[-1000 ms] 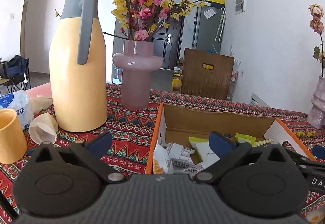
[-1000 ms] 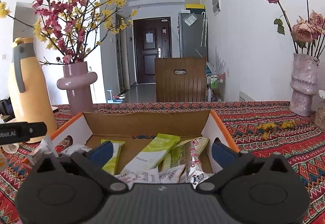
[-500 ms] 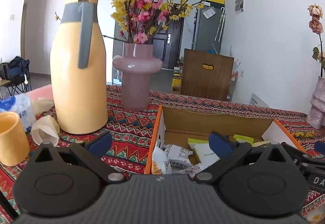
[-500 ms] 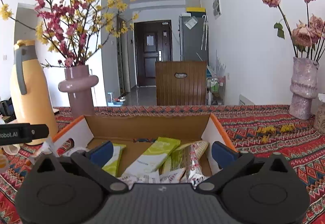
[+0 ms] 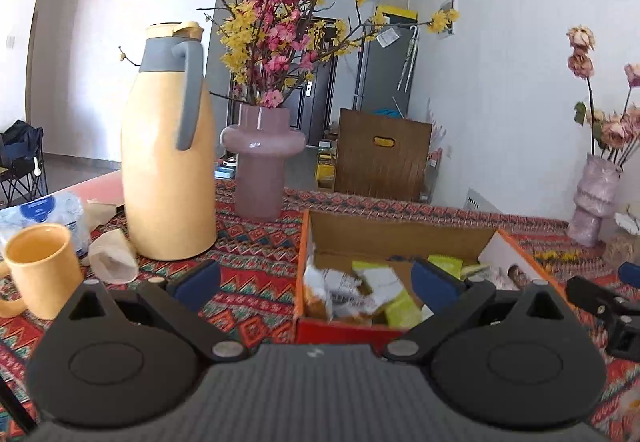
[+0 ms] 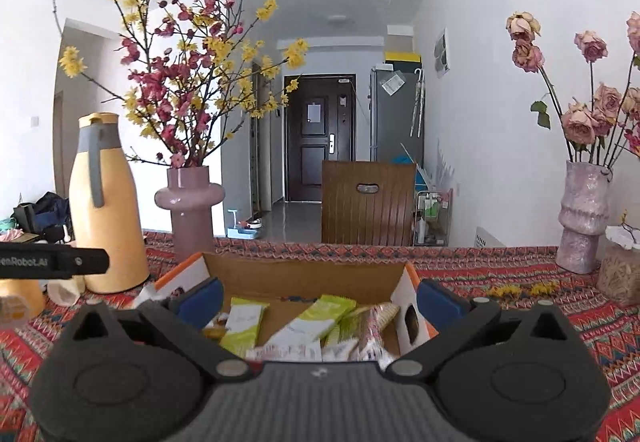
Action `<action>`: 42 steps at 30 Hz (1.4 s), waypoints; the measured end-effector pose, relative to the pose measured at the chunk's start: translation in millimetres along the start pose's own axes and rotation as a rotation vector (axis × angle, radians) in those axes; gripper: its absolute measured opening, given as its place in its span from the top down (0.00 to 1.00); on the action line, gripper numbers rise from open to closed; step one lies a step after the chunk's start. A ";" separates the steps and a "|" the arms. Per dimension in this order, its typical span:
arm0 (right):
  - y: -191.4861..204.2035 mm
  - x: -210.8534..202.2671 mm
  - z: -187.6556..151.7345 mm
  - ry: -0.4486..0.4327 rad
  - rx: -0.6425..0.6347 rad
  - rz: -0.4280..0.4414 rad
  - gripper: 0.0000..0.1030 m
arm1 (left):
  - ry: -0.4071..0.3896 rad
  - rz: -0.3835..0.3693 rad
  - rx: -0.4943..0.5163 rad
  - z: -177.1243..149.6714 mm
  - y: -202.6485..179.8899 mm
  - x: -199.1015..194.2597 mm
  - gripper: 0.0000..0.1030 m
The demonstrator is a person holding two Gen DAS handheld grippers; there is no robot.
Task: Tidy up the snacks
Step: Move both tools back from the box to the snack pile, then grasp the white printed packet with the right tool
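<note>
Two tools hover over an open snack box on a patterned tabletop

The left tool [image 5: 316, 280] and right tool [image 6: 318, 300] both hang with fingers spread, gripping nothing, above the cardboard box [image 6: 304, 276] mid-tabletop. Inside lie green snack packets [image 6: 310, 322] and crinkled silver wrappers [image 5: 336, 288], loosely jumbled. Toward the left edge stand a yellow thermos jug [image 5: 168, 161], a yellow mug [image 5: 42, 270] and a pink vase [image 5: 262, 161] of blossoms.

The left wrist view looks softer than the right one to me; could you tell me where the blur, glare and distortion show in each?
Left wrist view: snack packets in the cardboard box are smeared; a window highlight sits on the pink vase. Right wrist view: packets are crisp; walls bow from fisheye distortion; daylight is even.
</note>
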State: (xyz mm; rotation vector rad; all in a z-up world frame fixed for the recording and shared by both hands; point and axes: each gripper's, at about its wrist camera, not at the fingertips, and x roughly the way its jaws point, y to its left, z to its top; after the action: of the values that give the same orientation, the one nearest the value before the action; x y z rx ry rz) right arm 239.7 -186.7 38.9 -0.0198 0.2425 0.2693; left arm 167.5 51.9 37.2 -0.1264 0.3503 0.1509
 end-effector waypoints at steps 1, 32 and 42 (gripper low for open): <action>-1.8 -4.0 -3.9 0.001 0.000 0.001 0.00 | 0.005 0.005 0.004 -4.0 1.9 -3.4 0.00; -10.3 1.1 -74.8 0.100 0.020 -0.010 0.00 | 0.086 -0.003 0.000 -68.8 25.0 2.0 0.00; -8.4 3.2 -75.7 0.111 0.020 0.008 0.00 | 0.103 -0.003 -0.014 -69.6 27.9 4.7 0.00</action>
State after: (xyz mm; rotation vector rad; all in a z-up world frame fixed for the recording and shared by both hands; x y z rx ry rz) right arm 227.2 -197.9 -35.5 -0.0141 0.3554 0.2745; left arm 144.1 69.5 -31.9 -0.1487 0.4516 0.1437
